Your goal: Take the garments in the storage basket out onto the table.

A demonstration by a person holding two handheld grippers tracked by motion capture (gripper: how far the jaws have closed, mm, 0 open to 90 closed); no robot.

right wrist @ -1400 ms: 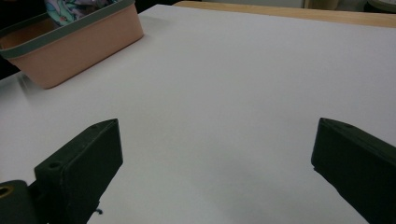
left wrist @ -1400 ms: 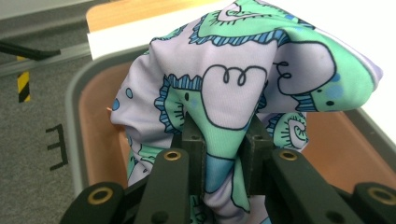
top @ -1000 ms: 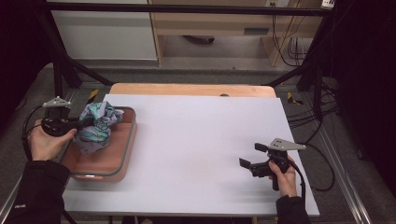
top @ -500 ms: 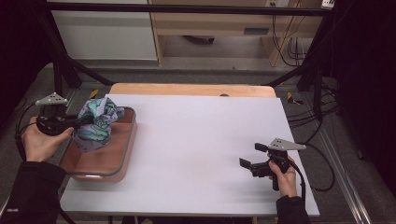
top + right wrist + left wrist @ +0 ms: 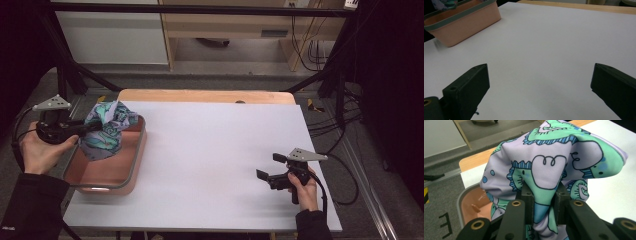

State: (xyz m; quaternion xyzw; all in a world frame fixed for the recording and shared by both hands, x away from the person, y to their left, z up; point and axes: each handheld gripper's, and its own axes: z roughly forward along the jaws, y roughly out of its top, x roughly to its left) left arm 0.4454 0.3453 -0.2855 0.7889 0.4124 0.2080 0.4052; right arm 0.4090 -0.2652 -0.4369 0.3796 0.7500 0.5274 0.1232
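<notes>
Cloth (image 5: pixel 106 131) with green, blue and pale purple swirls hangs in a crumpled bunch from the left gripper (image 5: pixel 82 128), and it hangs over the far end of a pink tub (image 5: pixel 134 165). In the left gripper view the two black jaws pinch a fold of this cloth (image 5: pixel 554 167) between them, so the gripper is closed tight on it (the fabric bulges out above and to the sides of the jaws). The bottom of the bunch droops down toward the inside of the tub (image 5: pixel 469 202), but I cannot tell if it touches the floor of the tub. The tub has a grey rim and sits at the left edge of a big white table (image 5: pixel 215 150). A hand (image 5: pixel 42 152) in a dark sleeve holds the left gripper just outside the tub's left side. The right gripper (image 5: pixel 265 177) is well apart from all this, near the right front corner of the table, held by the other hand (image 5: pixel 304 187). Its jaws stand wide apart with nothing between them, and in the right gripper view they frame bare white table (image 5: pixel 544 50), with the tub (image 5: pixel 466 22) far off at the top left.
</notes>
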